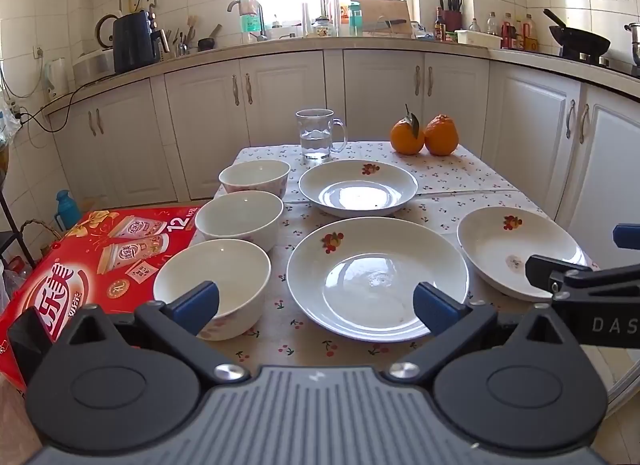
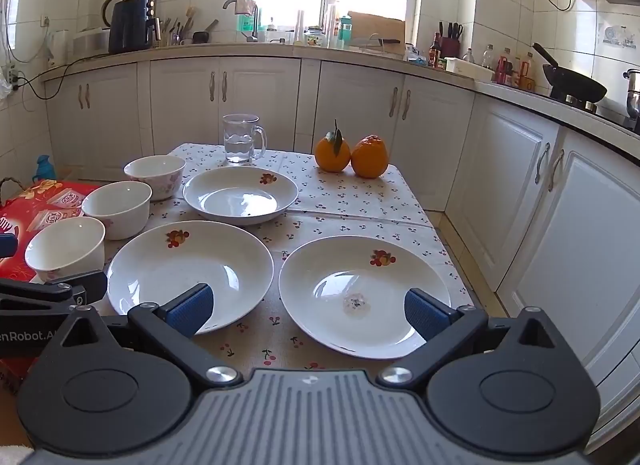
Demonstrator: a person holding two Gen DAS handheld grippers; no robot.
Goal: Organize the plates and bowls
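Both tongs hang spread wide above the near edge of the tabletop (image 2: 360, 201), nothing between the pads. No contact with any dish yet.

Left tongs (image 1: 316, 305): nearest bowl (image 1: 214, 285) sits just ahead of the left pad, near plate (image 1: 378, 277) ahead of the right pad. Two more bowls (image 1: 240, 217) and (image 1: 255, 177) line up beyond the first, running away from the tongs. Far plate (image 1: 358, 187) lies beyond the near plate.

Right tongs (image 2: 308, 311): right plate (image 2: 364, 295) is directly ahead, under the right pad; it has a small residue spot in the well. The near plate shows ahead-left here too.

Task status, as a judgement: nothing stacked yet. Three plates and three bowls all sit apart.

Risks:
- Plates are glazed with shallow sloped rims. A pinch on the rim could slip or tip the plate, then chip it against a neighbour.
- Near plate and right plate sit close. Lifting one at a tilt could clip the other.
- Nearest bowl is at the tabletop's left edge, beside the red carton (image 1: 80, 265). A sideways nudge from the left pad could push it off.
- Glass mug (image 1: 316, 135) with water and the two oranges (image 1: 424, 135) stand beyond the far plate. A long reach could knock the mug.
- The tongs work side by side and could collide over the near plate.
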